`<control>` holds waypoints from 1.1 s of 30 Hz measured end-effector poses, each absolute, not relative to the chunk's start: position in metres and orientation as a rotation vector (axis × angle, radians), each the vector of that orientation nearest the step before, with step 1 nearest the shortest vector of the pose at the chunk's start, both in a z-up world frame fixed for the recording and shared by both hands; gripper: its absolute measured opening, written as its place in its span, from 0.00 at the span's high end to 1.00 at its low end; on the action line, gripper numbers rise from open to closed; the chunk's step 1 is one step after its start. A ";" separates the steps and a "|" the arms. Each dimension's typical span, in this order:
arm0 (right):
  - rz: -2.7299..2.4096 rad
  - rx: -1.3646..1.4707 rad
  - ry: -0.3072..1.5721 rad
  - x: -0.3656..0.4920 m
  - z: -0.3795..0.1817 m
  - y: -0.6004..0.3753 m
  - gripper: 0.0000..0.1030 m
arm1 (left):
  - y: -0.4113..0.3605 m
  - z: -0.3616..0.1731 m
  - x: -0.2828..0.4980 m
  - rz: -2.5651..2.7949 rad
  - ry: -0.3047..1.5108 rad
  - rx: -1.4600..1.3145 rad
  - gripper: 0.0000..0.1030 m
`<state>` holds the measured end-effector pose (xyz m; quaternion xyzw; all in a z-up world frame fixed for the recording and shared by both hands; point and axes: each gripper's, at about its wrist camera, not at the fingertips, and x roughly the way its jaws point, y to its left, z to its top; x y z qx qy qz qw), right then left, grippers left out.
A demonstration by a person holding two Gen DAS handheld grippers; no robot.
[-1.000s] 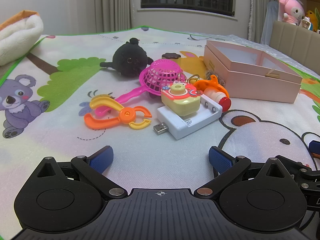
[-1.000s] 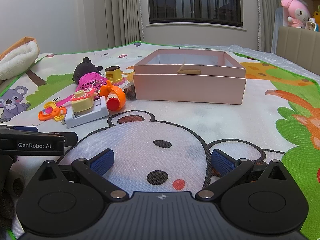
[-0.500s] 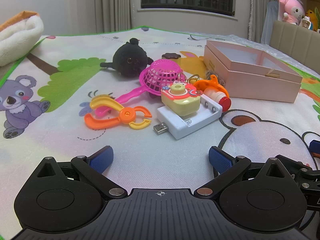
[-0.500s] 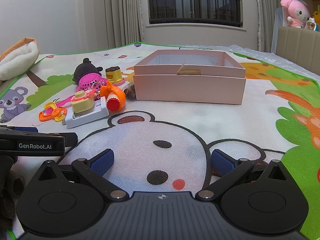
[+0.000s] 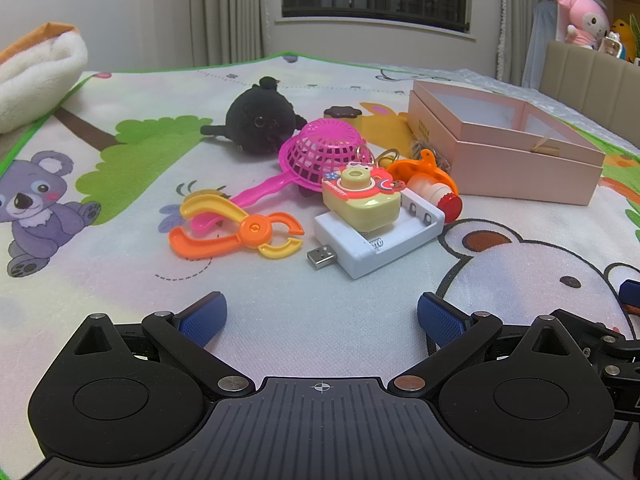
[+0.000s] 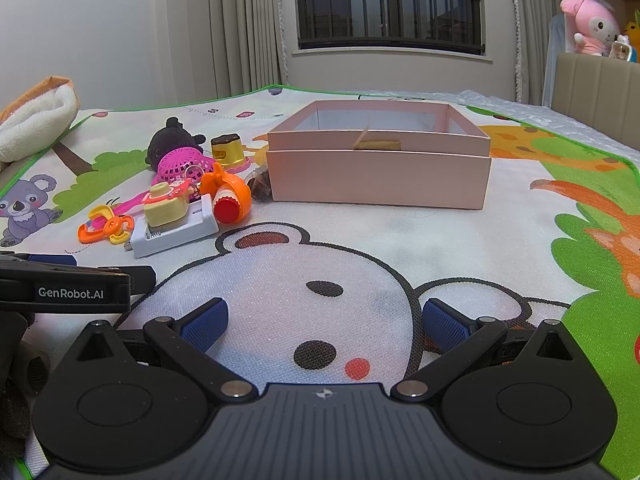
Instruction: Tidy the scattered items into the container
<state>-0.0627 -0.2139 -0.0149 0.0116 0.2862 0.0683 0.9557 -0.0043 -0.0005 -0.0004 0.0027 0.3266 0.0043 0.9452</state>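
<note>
A pile of toys lies on the play mat: orange-yellow toy pliers (image 5: 236, 232), a pink strainer (image 5: 324, 154), a black plush (image 5: 260, 122), a yellow toy camera (image 5: 360, 200) on a white USB charger (image 5: 380, 236), and an orange bottle-like toy (image 5: 436, 184). To their right stands the open pink box (image 5: 504, 148), empty inside (image 6: 380, 152). My left gripper (image 5: 320, 316) is open, low over the mat, short of the pliers and charger. My right gripper (image 6: 322, 320) is open over the bear drawing, well in front of the box.
A small brown-topped yellow toy (image 6: 228, 148) and a dark item (image 6: 258, 186) sit by the box's left wall. A white-and-orange cushion (image 5: 36, 68) lies at the far left. A padded bench with plush toys (image 6: 592, 28) stands at the far right.
The right wrist view has shifted slightly; the left gripper's view is nearly unchanged. Both grippers stay open and no toy has moved.
</note>
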 end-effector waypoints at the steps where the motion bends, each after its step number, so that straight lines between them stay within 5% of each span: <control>1: 0.139 0.023 0.582 -0.063 -0.015 -0.214 0.00 | -0.001 0.000 -0.004 0.011 0.666 0.008 0.00; 33: 0.268 -0.097 0.773 -0.040 0.005 -0.210 0.00 | 0.045 0.036 -0.022 -0.069 0.528 0.065 0.00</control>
